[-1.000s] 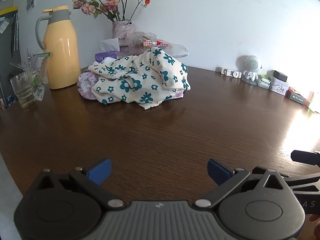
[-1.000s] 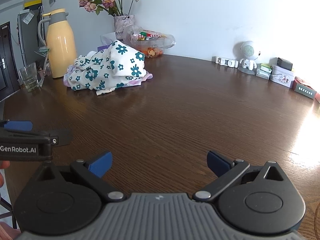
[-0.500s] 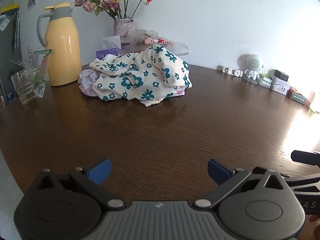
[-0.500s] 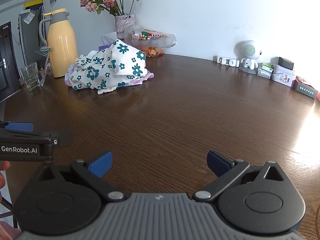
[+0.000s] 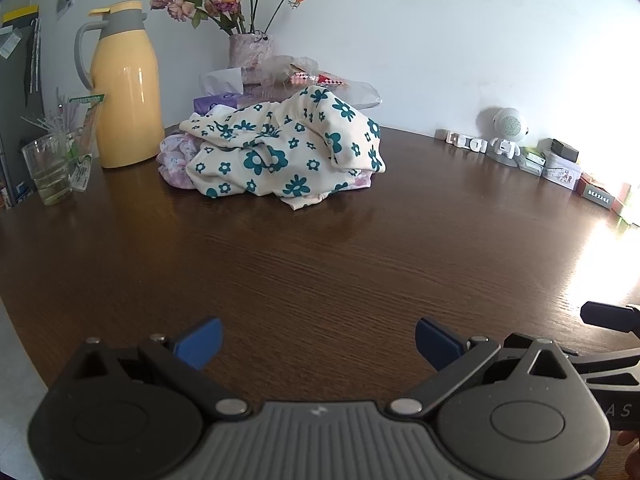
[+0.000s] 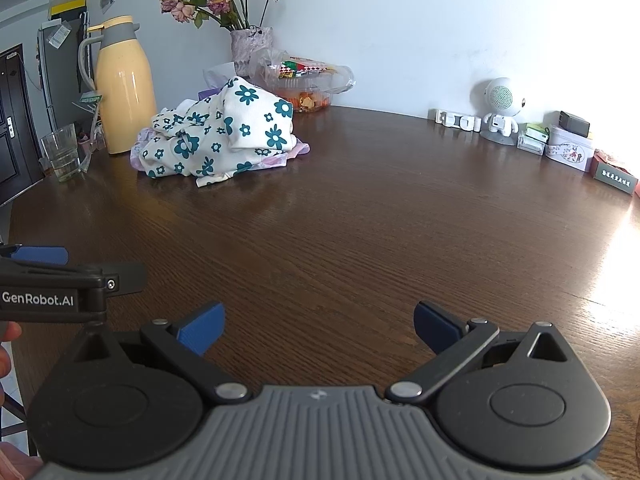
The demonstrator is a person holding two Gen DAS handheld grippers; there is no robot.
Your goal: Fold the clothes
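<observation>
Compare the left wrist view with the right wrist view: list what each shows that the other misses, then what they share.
Only the left wrist view shows the purple tissue box behind the pile clearly, and the left gripper, open. Only the right wrist view shows the dark door, the orange food in the clear container, and the right gripper, open. Both show the floral garment crumpled on the wooden table, the yellow thermos, the glass, the flower vase and the white robot figurine.

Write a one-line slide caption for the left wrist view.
Open left gripper faces a crumpled floral garment across a dark wooden table.
</observation>
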